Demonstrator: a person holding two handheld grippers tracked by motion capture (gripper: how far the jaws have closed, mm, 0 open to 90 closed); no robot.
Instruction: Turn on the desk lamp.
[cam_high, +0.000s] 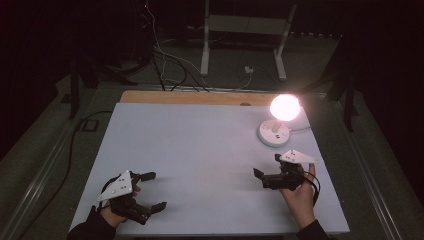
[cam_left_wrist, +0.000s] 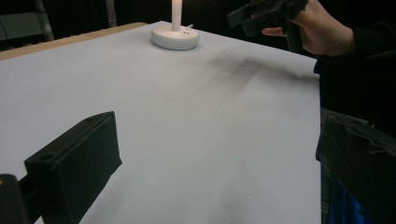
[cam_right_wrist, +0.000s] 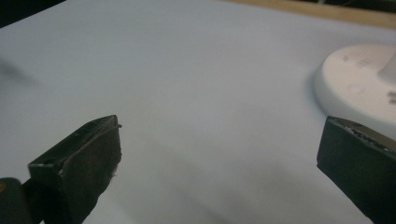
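A small white table lamp stands lit at the table's far right, its globe (cam_high: 285, 107) glowing above a round white base (cam_high: 273, 133). My left gripper (cam_high: 154, 191) is held at the near left corner, jaws wide apart with nothing between them. My right gripper (cam_high: 267, 166) hovers a little in front of the lamp, also open and empty. In the left gripper view, my left gripper (cam_left_wrist: 217, 158) faces the lamp base (cam_left_wrist: 175, 37) far off, with the other hand and its gripper (cam_left_wrist: 268, 14) at upper right. In the right gripper view, my right gripper (cam_right_wrist: 219, 158) has the lamp base (cam_right_wrist: 359, 88) close at right.
The white tabletop (cam_high: 200, 150) has a wooden strip (cam_high: 190, 97) along its far edge. The room is dark; cables (cam_high: 165, 65) and a white stand's legs (cam_high: 240, 45) lie on the floor beyond the table. A cord (cam_high: 300, 129) runs from the lamp base to the right.
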